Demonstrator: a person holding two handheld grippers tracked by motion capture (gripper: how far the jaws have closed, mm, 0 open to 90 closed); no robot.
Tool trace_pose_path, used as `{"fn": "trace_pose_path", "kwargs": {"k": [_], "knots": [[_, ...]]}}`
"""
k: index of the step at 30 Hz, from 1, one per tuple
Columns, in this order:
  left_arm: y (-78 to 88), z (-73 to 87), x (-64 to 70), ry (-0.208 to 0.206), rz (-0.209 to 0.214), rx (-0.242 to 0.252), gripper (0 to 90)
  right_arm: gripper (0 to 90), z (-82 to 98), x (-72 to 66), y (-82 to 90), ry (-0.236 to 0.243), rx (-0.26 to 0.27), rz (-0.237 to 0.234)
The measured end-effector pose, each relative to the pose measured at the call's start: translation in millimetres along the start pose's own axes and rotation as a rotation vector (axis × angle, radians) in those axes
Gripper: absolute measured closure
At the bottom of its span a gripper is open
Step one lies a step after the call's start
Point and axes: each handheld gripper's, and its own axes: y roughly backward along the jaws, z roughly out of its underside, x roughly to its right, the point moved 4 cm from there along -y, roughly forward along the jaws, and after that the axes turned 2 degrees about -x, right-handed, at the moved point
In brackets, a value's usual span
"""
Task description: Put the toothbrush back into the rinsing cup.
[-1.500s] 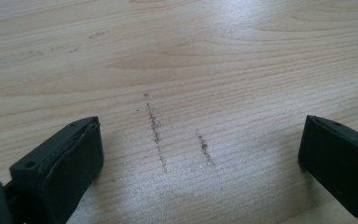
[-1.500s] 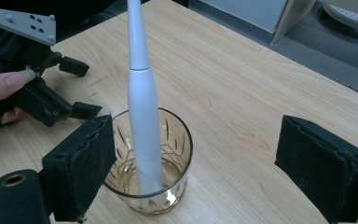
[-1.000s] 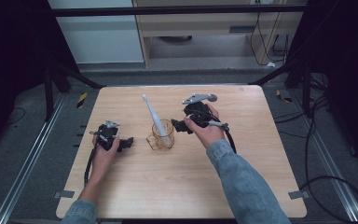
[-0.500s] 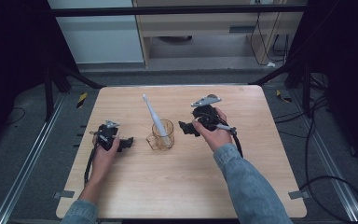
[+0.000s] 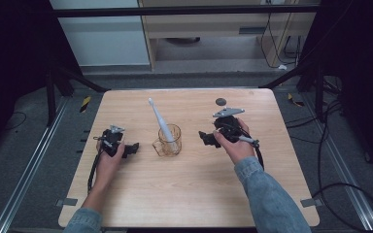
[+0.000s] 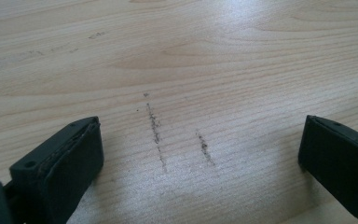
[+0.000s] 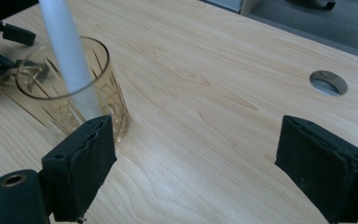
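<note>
Toothbrush (image 5: pixel 161 123), smooth white, leans in faceted glass (image 5: pixel 169 141).

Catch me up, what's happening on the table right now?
A person holds a gripper in each hand at a wooden table. A white toothbrush stands tilted in an amber glass cup at the middle. The right gripper sits apart from the cup, jaws open and empty. The left gripper rests on the other side, jaws open over bare wood.

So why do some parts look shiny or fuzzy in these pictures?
In the left gripper view, light glares off the table near the bottom. In the right gripper view, the glass cup sparkles and the white toothbrush looks soft. The high view is dim around its edges.
</note>
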Motion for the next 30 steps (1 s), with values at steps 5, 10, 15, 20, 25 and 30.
{"fn": "trace_pose_path", "kwargs": {"k": [5, 10, 15, 20, 25, 30], "knots": [[0.0, 0.0, 0.0, 0.001, 0.000, 0.001, 0.0, 12.3, 14.6, 10.8, 7.0, -0.011, -0.014, 0.018], [0.1, 0.1, -0.1, -0.002, 0.000, -0.002, 0.0, 13.0, 23.3, 18.0, 10.8, -0.015, -0.024, 0.029], [0.1, 0.1, -0.1, -0.002, 0.000, -0.001, 0.0, 13.0, 36.5, 30.2, 15.9, -0.033, -0.035, 0.052], [0.1, 0.1, -0.1, -0.002, -0.001, -0.002, 0.0, 13.0, 48.8, 37.5, 17.8, -0.054, -0.048, 0.062], [0.1, 0.1, -0.1, -0.001, 0.000, -0.001, 0.0, 13.2, 57.0, 42.4, 18.7, -0.054, -0.055, 0.069], [0.1, 0.1, -0.1, -0.001, 0.000, -0.001, 0.0, 13.4, 68.6, 49.6, 21.0, -0.054, -0.062, 0.090]]}}
